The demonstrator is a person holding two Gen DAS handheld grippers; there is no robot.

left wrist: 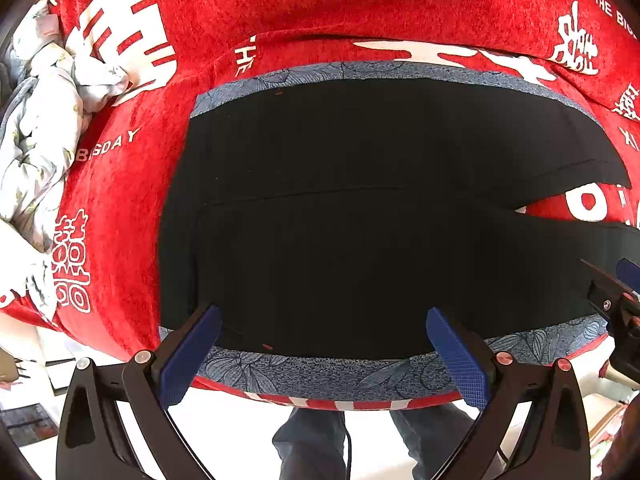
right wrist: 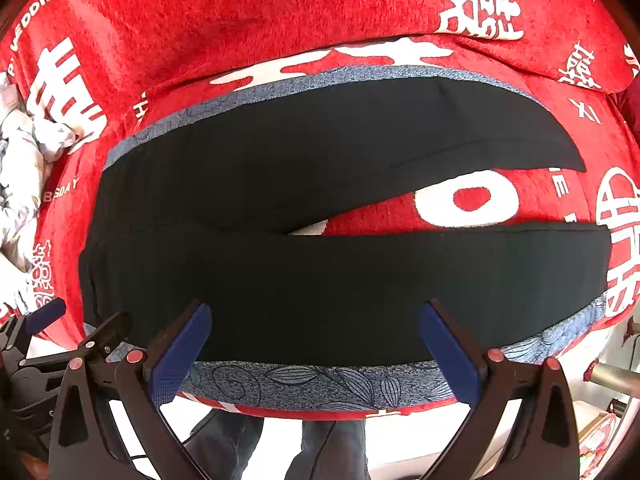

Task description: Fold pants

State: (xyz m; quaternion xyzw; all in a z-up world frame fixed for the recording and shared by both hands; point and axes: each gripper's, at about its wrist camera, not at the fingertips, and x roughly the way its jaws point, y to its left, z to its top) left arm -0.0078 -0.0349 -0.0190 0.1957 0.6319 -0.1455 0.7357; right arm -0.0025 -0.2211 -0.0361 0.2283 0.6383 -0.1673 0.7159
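Observation:
Black pants (left wrist: 340,208) (right wrist: 320,272) lie flat on a blue-grey leaf-print mat (left wrist: 320,374) (right wrist: 320,384), waist to the left, the two legs spreading apart to the right over the red cover. My left gripper (left wrist: 324,344) hangs open above the near edge of the waist part, holding nothing. My right gripper (right wrist: 316,340) is also open, over the near edge of the closer leg. The right gripper's tip shows at the right edge of the left wrist view (left wrist: 618,300); the left gripper shows at the lower left of the right wrist view (right wrist: 52,340).
A red cover with white characters (left wrist: 320,0) (right wrist: 240,20) spreads under the mat. A crumpled pale floral cloth (left wrist: 44,128) (right wrist: 20,160) lies at the left. A person's legs in dark trousers (left wrist: 312,444) (right wrist: 332,448) stand at the near edge, on a pale floor.

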